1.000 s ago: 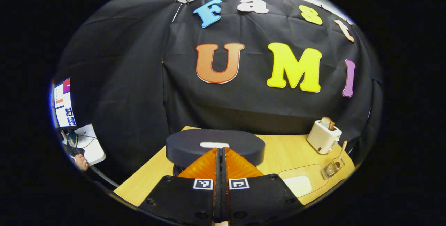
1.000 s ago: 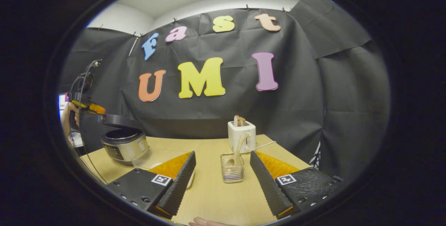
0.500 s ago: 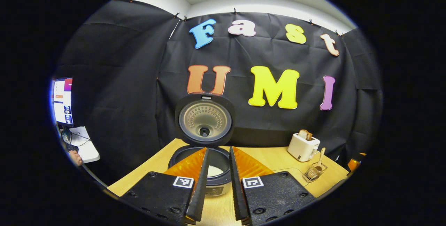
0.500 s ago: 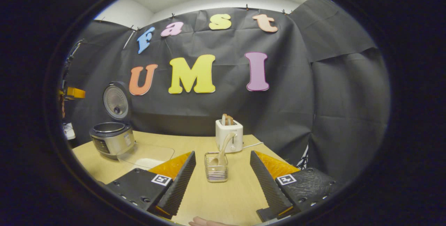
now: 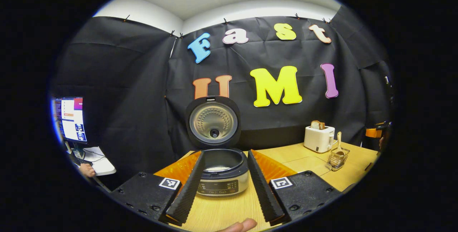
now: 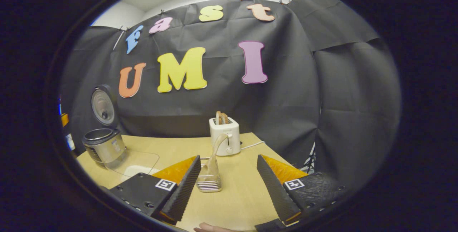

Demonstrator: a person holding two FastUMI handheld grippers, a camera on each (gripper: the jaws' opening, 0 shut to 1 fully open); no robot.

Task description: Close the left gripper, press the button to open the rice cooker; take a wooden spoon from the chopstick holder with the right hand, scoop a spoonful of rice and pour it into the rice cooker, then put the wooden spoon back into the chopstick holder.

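Bench (image 6: 236, 196): wooden spoon (image 6: 214, 149) light, stiff; grab its upright handle. Right hand-held gripper (image 6: 227, 182) wide open, empty; left hand-held gripper (image 5: 222, 185) likewise.

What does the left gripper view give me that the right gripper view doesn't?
Left gripper view alone: the cooker's front panel square on, white rice in the pot, a monitor off the table's edge, and the open left gripper framing the cooker.

Right gripper view alone: the toaster's cord and the open right gripper, with the holder beside its near finger.

Both: cooker with lid up, toaster, wooden spoon standing in the holder, clear tray.
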